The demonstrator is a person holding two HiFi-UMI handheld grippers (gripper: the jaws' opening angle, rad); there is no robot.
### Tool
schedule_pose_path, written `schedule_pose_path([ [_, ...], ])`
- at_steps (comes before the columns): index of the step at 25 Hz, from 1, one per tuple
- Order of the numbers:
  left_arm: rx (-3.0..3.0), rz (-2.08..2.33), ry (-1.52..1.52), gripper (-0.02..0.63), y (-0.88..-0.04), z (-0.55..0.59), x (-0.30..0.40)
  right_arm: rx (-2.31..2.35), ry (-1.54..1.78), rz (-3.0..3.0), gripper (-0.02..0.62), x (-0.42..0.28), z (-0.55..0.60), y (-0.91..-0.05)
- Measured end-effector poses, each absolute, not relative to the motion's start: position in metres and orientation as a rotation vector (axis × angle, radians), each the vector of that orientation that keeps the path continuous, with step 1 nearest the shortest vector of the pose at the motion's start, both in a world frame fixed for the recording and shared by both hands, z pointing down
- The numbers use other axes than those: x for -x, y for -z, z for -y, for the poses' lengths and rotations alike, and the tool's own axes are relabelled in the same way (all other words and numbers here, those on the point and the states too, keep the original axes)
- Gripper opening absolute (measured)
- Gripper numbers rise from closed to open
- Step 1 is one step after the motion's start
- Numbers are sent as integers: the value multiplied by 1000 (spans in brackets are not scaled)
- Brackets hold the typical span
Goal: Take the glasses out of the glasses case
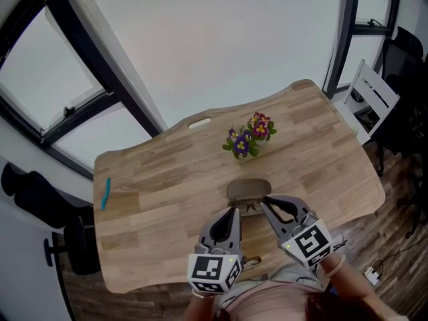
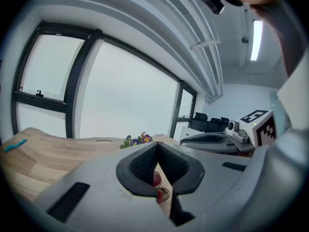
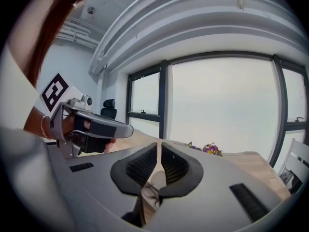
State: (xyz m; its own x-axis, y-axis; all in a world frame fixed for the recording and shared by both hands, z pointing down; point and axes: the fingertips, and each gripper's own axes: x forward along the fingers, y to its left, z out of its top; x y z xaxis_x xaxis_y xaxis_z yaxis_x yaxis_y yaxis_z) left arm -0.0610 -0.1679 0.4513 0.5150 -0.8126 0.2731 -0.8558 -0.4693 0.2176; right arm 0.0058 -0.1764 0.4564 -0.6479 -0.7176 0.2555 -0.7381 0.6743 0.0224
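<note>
The grey-brown glasses case (image 1: 249,188) lies on the wooden table (image 1: 154,199) in front of the flowers. Thin-framed glasses (image 1: 250,208) rest on the wood just on the near side of it, outside the case. My left gripper (image 1: 234,212) and right gripper (image 1: 264,202) hover over the glasses' two ends, both shut with nothing between the jaws. In the right gripper view the case (image 3: 156,173) and glasses (image 3: 150,194) show through the slit under the right gripper (image 3: 160,147). The left gripper (image 2: 158,148) shows only a sliver of glasses (image 2: 164,193).
A small pot of purple and red flowers (image 1: 250,136) stands behind the case. A blue pen (image 1: 105,193) lies near the table's left edge. A white chair (image 1: 371,99) stands off the right end, with cables (image 1: 374,269) on the floor.
</note>
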Motion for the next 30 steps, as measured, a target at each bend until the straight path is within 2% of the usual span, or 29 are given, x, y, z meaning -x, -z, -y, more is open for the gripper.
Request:
schedule_pose_path([
  [15,-2339,1484,-191,0,-478,179,63,-869,-117,2596,3,1,190,-506],
  [30,-2261,1557,-186,0,-494,187,80,-621,-108,2499,48,22,198,-565],
])
